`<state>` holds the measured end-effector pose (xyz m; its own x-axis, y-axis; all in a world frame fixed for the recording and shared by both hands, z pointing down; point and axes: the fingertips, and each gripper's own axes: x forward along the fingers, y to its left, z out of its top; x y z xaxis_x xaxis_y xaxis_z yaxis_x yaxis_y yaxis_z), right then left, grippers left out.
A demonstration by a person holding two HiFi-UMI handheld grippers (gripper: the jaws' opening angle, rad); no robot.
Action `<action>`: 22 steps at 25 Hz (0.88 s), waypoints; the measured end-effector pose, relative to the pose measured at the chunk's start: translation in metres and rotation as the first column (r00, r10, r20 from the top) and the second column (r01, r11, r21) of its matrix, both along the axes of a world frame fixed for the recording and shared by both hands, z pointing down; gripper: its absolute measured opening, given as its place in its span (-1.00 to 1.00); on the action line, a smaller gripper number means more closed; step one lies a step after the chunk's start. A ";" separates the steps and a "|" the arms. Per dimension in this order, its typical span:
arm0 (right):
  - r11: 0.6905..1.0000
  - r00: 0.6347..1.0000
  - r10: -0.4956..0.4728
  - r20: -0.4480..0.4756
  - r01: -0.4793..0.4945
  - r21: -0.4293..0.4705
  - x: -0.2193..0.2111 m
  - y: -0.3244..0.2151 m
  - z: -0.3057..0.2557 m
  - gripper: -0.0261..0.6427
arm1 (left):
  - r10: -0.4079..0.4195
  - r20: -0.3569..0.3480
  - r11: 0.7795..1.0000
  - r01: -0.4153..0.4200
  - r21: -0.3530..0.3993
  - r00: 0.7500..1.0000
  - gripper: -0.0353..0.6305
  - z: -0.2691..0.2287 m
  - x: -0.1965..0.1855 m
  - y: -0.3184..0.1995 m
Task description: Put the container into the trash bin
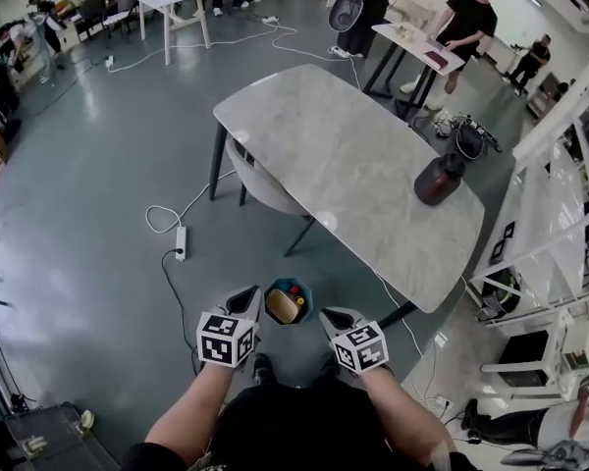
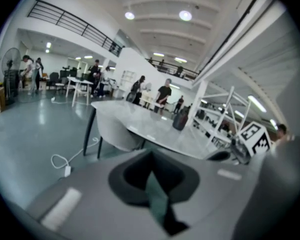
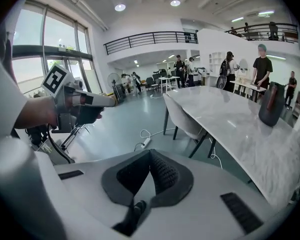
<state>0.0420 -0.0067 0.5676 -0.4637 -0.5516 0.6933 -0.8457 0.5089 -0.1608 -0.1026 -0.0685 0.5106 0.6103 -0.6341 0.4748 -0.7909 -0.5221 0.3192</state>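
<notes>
Your left gripper (image 1: 247, 296) has its jaws together, empty. Only the head view shows the bin (image 1: 308, 298) on the floor between your grippers, with the container (image 1: 283, 307) inside it. Your right gripper (image 1: 330, 316) is also closed, empty.

In the head view, the left gripper (image 1: 245, 302) and the right gripper (image 1: 336, 318) are held side by side low in the frame, near 6 o'clock, with a gap between them. The left is pointed toward 1 o'clock and the right toward 11 o'clock, so the tips are angled inward. Both pairs of jaws are closed tip to tip, and nothing is gripped between them. The grippers are carried by the bare left forearm (image 1: 191, 410) and right forearm (image 1: 401, 407), which are brought in from the bottom edge.
</notes>
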 end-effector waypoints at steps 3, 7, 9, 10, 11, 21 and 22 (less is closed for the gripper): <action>1.000 1.000 -0.012 0.023 0.011 0.029 0.010 -0.011 -0.017 -0.94 | -0.026 -0.018 0.999 0.027 0.025 0.999 -0.88 -0.017 0.012 -0.015; 0.998 0.999 -0.026 0.038 0.024 0.065 0.037 -0.017 -0.032 -0.94 | -0.039 -0.030 0.997 0.041 0.061 0.999 -0.88 -0.036 0.039 -0.023; 0.996 0.999 -0.023 0.049 0.019 0.084 0.054 -0.019 -0.039 -0.94 | -0.033 -0.006 0.995 0.033 0.097 0.999 -0.88 -0.045 0.053 -0.023; 0.996 0.998 -0.020 0.057 0.014 0.092 0.063 -0.021 -0.042 -0.94 | -0.032 0.006 0.993 0.031 0.115 0.999 -0.88 -0.049 0.060 -0.022; 0.995 0.998 -0.017 0.067 0.010 0.100 0.072 -0.022 -0.046 -0.94 | -0.035 0.011 0.991 0.034 0.128 0.999 -0.88 -0.054 0.067 -0.021; 0.981 0.988 -0.029 0.150 -0.001 0.192 0.142 -0.035 -0.094 -0.94 | -0.082 -0.015 0.980 0.083 0.183 0.997 -0.88 -0.102 0.118 -0.016; 0.979 0.989 -0.038 0.143 0.008 0.206 0.149 -0.035 -0.099 -0.94 | -0.087 -0.015 0.977 0.088 0.192 0.996 -0.88 -0.107 0.122 -0.017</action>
